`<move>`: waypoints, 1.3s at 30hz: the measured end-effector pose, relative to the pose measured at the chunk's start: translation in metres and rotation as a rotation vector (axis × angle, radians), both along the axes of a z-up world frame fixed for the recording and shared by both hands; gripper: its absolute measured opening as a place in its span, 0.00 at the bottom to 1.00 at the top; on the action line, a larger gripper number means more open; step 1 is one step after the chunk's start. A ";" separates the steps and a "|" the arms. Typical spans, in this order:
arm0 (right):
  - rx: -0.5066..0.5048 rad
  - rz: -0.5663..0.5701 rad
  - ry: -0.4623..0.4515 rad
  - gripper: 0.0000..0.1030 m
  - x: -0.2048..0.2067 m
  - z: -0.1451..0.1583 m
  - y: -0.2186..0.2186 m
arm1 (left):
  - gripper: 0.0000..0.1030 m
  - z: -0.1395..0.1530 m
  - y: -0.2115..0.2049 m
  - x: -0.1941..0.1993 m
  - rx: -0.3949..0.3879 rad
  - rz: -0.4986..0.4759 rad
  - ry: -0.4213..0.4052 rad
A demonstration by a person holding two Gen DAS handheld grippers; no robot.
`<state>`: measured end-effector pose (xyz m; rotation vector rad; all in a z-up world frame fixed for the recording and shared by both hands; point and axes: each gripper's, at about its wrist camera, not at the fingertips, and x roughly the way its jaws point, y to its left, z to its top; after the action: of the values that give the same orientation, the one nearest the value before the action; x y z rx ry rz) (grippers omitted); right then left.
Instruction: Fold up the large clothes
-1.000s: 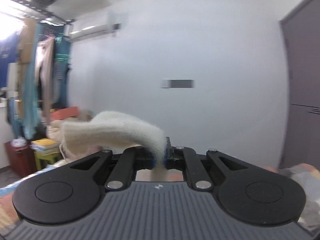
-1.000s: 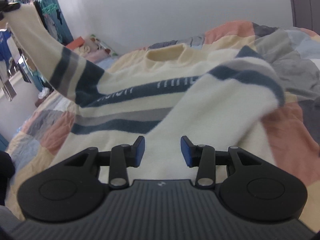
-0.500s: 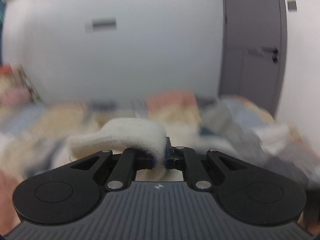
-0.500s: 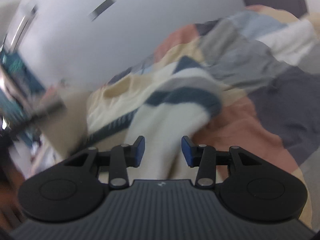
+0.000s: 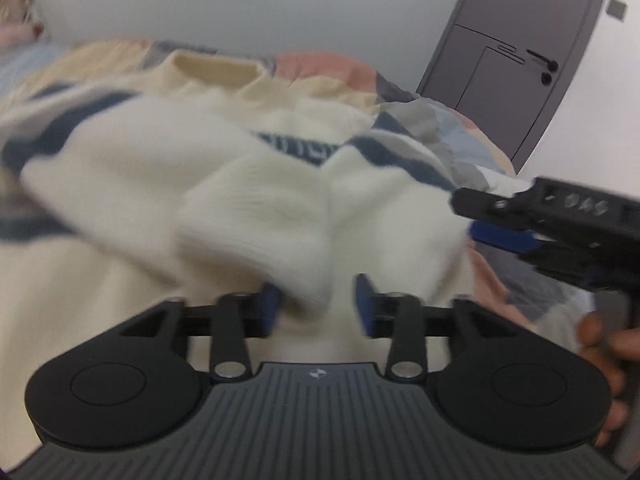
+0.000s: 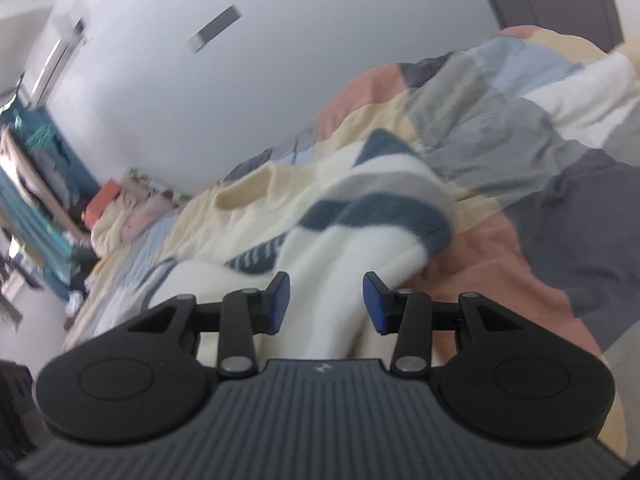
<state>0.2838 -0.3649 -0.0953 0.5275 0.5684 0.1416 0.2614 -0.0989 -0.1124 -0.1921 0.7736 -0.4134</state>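
A cream sweater (image 5: 132, 184) with navy and grey stripes lies on the bed, collar (image 5: 218, 66) at the far side; it also shows in the right wrist view (image 6: 340, 248). Both sleeves are folded inward over the body. My left gripper (image 5: 316, 306) is open, with the left sleeve's cuff (image 5: 276, 236) lying loose between and just beyond its fingers. My right gripper (image 6: 326, 304) is open and empty, low over the right sleeve (image 6: 384, 216). The right gripper also appears in the left wrist view (image 5: 552, 220), at the sweater's right edge.
A patchwork quilt (image 6: 520, 140) in salmon, grey, blue and yellow covers the bed. A grey door (image 5: 520, 52) stands at the back right. Folded clothes (image 6: 120, 216) are piled at the bed's far left, with hanging garments (image 6: 28, 184) beyond.
My left gripper swung down from high in the air to the sweater's body and opened, letting go of the sleeve cuff. The right gripper stayed open and turned rightward.
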 end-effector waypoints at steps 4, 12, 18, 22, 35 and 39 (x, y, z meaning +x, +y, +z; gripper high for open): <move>-0.037 0.061 -0.010 0.43 -0.004 0.002 0.017 | 0.52 0.013 0.029 -0.022 -0.030 -0.022 0.017; -0.141 0.215 -0.069 0.43 -0.017 0.008 0.066 | 0.53 0.023 0.093 -0.027 -0.045 0.084 -0.048; -0.293 0.330 -0.142 0.53 -0.016 0.007 0.112 | 0.53 0.008 0.125 -0.005 -0.114 0.157 -0.015; -0.373 0.381 -0.156 0.53 -0.007 0.000 0.134 | 0.53 -0.008 0.132 0.009 -0.090 0.185 0.019; -0.520 0.417 -0.077 0.48 0.010 -0.031 0.159 | 0.53 -0.036 0.142 0.026 -0.122 0.218 0.076; -0.498 0.386 -0.082 0.14 0.008 -0.027 0.153 | 0.53 -0.033 0.147 0.023 -0.142 0.240 0.083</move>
<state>0.2921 -0.2115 -0.1220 -0.0759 0.5952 0.3743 0.2842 0.0483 -0.1449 -0.4326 0.7919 -0.2335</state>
